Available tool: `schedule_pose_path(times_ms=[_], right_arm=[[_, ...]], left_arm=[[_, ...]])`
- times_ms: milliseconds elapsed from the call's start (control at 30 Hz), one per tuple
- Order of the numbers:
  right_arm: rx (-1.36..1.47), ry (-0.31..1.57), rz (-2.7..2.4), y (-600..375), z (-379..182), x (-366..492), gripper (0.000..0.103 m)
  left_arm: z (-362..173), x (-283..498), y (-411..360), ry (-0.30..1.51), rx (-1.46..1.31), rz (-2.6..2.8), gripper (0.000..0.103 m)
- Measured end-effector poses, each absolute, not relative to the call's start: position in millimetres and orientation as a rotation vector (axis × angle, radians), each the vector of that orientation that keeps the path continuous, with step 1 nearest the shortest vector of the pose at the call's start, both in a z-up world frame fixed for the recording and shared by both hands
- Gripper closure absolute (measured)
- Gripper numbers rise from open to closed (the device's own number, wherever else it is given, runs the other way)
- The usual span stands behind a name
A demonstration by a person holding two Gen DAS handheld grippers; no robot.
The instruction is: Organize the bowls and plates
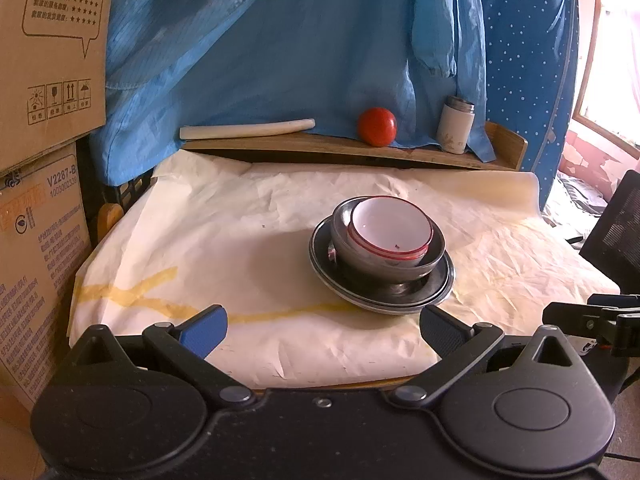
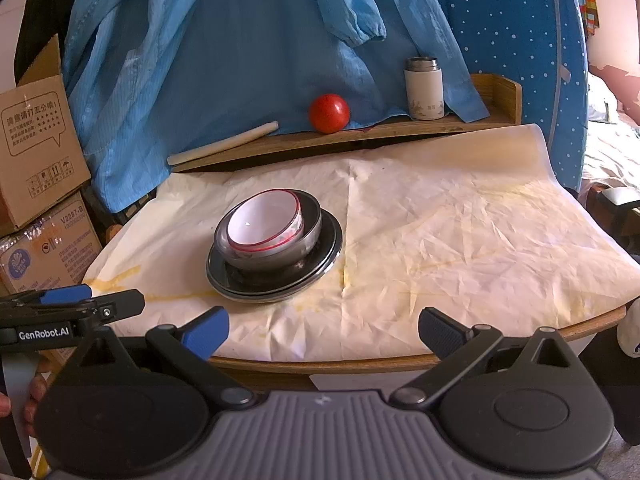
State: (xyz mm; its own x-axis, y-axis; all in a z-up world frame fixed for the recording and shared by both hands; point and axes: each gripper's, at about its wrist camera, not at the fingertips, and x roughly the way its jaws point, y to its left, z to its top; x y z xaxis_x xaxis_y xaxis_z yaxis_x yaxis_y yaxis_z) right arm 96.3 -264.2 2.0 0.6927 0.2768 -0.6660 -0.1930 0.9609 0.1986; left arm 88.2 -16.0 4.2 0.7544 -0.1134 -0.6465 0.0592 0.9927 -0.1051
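Note:
A white bowl with a red rim sits nested in a grey metal bowl, which stands on stacked dark metal plates on the paper-covered table. My left gripper is open and empty, held back at the table's near edge, in front and left of the stack. My right gripper is open and empty at the near edge, in front and right of the stack. The left gripper also shows in the right wrist view.
A wooden shelf at the back holds a red ball, a white flask and a rolled white sheet. Blue cloth hangs behind. Cardboard boxes stand left. A black chair is at the right.

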Motion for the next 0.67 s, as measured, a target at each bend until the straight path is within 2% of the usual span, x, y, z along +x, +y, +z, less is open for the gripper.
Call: schedule_pose_path(times_ms=[667], right_arm=[[0.108,0.772,0.250,-264.4,-0.9,99.7,0.000]], left_arm=[[3.4,88.9,-12.1,0.700,-0.097,-0.101,0.001]])
